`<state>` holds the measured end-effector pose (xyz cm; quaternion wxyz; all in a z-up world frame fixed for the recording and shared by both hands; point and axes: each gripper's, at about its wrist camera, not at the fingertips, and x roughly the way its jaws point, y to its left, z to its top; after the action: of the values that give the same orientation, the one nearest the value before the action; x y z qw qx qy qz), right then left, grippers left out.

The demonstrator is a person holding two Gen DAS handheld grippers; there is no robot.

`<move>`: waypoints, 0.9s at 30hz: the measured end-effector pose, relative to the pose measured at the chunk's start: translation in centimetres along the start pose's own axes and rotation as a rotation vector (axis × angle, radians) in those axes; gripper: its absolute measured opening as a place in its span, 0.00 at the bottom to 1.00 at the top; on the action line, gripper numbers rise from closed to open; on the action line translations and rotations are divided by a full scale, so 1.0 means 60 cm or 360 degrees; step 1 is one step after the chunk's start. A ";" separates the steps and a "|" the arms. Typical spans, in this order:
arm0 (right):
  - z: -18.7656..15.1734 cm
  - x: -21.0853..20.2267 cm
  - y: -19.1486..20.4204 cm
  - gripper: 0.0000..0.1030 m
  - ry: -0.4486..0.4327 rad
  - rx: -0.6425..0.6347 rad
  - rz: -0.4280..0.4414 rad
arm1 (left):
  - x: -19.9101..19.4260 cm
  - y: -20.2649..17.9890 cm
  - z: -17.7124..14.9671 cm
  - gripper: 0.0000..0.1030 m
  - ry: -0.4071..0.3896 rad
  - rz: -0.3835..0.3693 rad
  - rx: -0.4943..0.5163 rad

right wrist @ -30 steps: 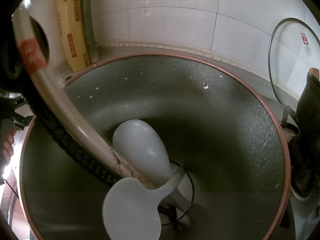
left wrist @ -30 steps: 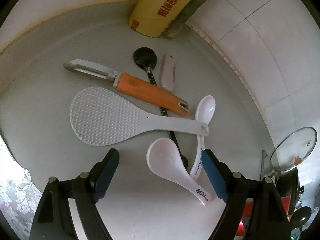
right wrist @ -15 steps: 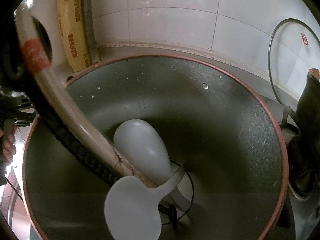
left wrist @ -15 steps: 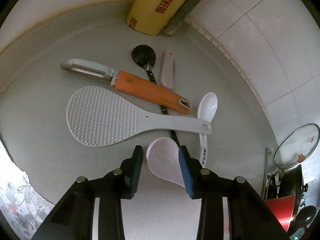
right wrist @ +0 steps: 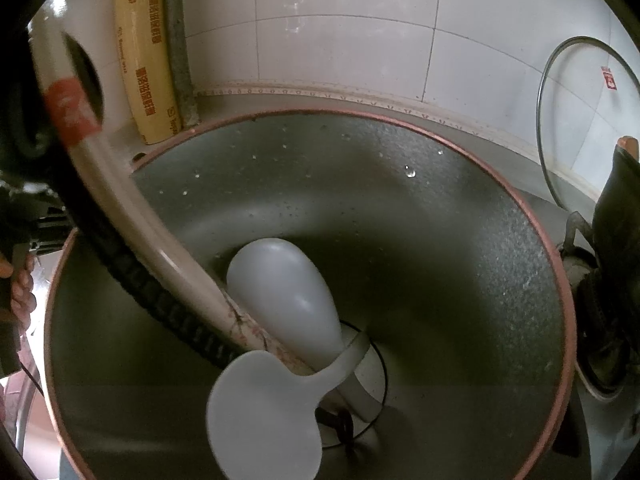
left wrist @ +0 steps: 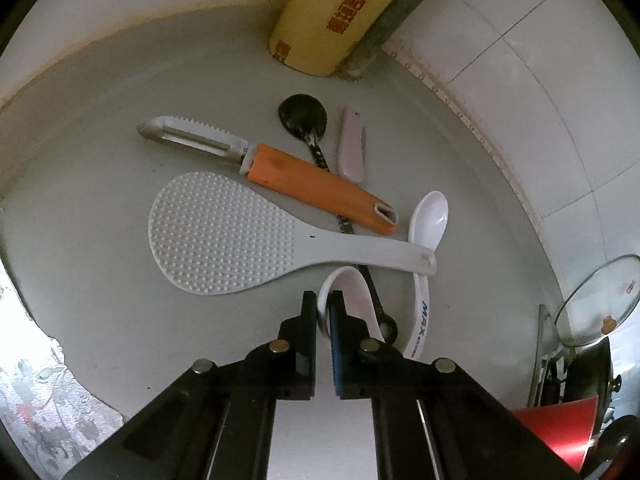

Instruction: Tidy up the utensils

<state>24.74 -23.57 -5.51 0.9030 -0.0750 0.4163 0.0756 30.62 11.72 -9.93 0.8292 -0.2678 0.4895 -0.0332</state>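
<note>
Left gripper [left wrist: 323, 307] pinching soup spoon [left wrist: 352, 300]

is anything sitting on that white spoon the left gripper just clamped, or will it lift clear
The left gripper has just closed on the rim of the white soup spoon. Nothing lies on its bowl. The rice paddle handle passes just beyond the spoon, and the black ladle handle runs right beside it, so a lift might nudge those.

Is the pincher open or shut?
Shut. The left gripper has just closed its jaws, pinching the rim of the white spoon.
</note>
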 end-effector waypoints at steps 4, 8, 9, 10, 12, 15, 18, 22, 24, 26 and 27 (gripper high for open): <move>0.002 0.001 0.002 1.00 0.0001 -0.0009 0.0007 | -0.006 -0.004 -0.003 0.05 -0.0021 0.0001 0.0017; 0.001 0.001 0.001 1.00 0.0004 -0.0013 0.0012 | -0.019 -0.012 -0.005 0.05 -0.0065 0.0007 0.0056; 0.002 0.001 0.002 1.00 0.0003 -0.0016 0.0013 | -0.023 -0.013 -0.005 0.05 -0.0075 0.0010 0.0063; 0.002 0.001 0.003 1.00 0.0003 -0.0020 0.0015 | -0.026 -0.013 -0.005 0.05 -0.0085 0.0013 0.0067; 0.002 0.000 0.004 1.00 0.0001 -0.0026 0.0018 | -0.034 -0.014 -0.007 0.05 -0.0107 0.0011 0.0073; 0.003 -0.001 0.007 1.00 -0.0002 -0.0030 0.0021 | -0.046 -0.014 -0.009 0.05 -0.0140 0.0007 0.0076; 0.004 0.000 0.012 1.00 0.0001 -0.0036 0.0026 | -0.062 -0.011 -0.011 0.05 -0.0178 0.0003 0.0084; 0.003 -0.003 0.024 1.00 0.0002 -0.0052 0.0029 | -0.089 -0.013 -0.011 0.05 -0.0248 0.0013 0.0101; 0.002 -0.005 0.025 1.00 0.0001 -0.0047 0.0031 | -0.105 -0.013 -0.011 0.05 -0.0287 0.0010 0.0109; 0.002 -0.006 0.025 1.00 0.0001 -0.0043 0.0029 | -0.121 -0.014 -0.011 0.05 -0.0327 0.0009 0.0115; 0.003 -0.007 0.023 1.00 0.0000 -0.0039 0.0029 | -0.131 -0.016 -0.011 0.05 -0.0350 0.0008 0.0120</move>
<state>24.34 -22.24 -5.15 0.9013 -0.0823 0.4160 0.0890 26.18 13.11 -3.49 0.8874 -0.2372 0.3947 -0.0198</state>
